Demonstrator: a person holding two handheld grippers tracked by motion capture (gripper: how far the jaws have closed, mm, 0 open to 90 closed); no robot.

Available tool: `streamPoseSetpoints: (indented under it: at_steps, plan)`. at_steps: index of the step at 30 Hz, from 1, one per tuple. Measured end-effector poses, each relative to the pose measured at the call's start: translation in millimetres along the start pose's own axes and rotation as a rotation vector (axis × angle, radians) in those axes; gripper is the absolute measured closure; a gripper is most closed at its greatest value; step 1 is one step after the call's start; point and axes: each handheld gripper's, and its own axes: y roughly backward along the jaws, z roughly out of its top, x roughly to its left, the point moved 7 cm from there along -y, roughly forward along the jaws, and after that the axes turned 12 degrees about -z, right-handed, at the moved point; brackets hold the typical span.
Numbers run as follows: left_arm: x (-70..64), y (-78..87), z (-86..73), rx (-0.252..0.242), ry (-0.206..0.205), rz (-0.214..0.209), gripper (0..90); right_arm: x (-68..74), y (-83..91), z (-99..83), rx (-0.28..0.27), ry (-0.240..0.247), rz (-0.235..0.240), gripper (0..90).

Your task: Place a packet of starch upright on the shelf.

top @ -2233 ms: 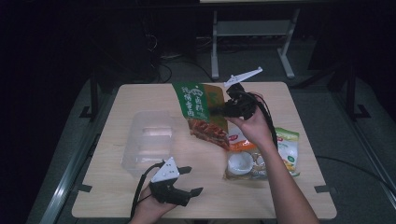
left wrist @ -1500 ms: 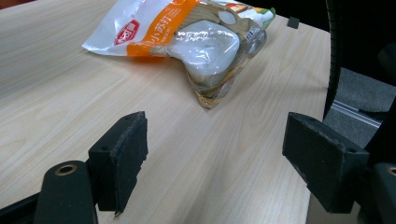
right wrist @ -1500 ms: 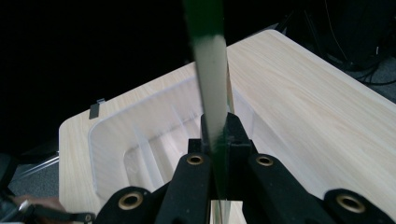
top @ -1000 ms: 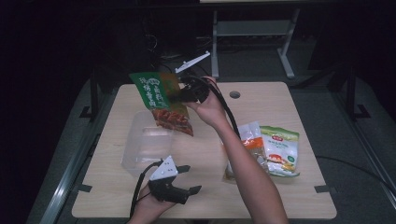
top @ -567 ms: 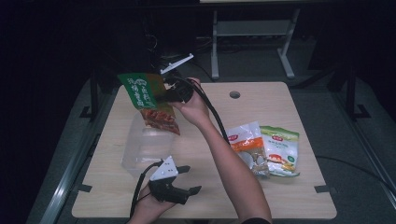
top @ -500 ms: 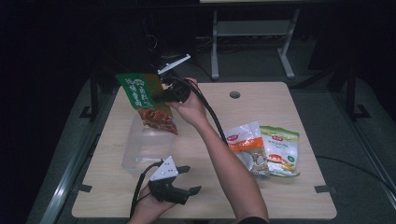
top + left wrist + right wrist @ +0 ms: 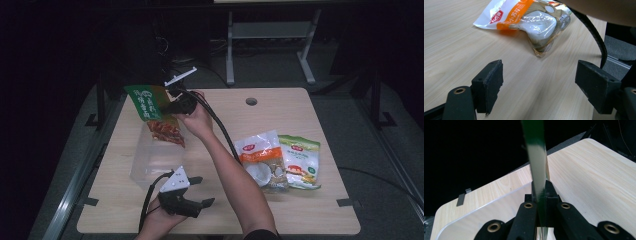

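Note:
A green and orange snack bag hangs over the far end of a clear plastic box on the table's left side. My right gripper is shut on the bag's right edge. In the right gripper view the bag stands edge-on between the closed jaws, with the box's rim below. My left gripper rests near the front edge, open, nothing between its fingers. The left gripper view shows an orange and white bag lying on the table beyond its jaws.
Two flat bags lie side by side right of centre: an orange and white one and a green and white one. A cable hole sits near the table's far edge. A black cable trails along the right forearm.
My right gripper has carried the green snack bag from the table's middle leftward to above the clear box and lowered it a little. The left gripper has stayed put.

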Motion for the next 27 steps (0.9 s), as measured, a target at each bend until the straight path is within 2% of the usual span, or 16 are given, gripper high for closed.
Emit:
streamPoseSetpoints:
  at_steps: [6,10,13,23,27]
  plan:
    - [0.2,0.4,-0.2,0.000,0.002,0.003,22.3,-9.2,-3.2,-7.4,-0.033,-0.029,-0.011,89.6]
    - [1.0,1.1,-0.2,0.001,0.001,0.004,22.3,-13.1,-7.4,-16.3,-0.021,-0.038,-0.017,89.5]
    - [2.0,1.6,0.0,-0.004,0.005,0.006,22.3,-15.7,-7.9,-19.0,-0.029,-0.051,-0.002,89.4]
    - [2.9,1.5,-0.3,-0.002,0.007,0.006,22.3,-23.4,-8.4,-27.9,-0.013,-0.087,-0.003,89.0]
    - [3.0,1.5,-0.3,-0.002,0.007,0.006,22.3,-25.5,-5.5,-27.8,-0.006,-0.085,-0.009,84.2]
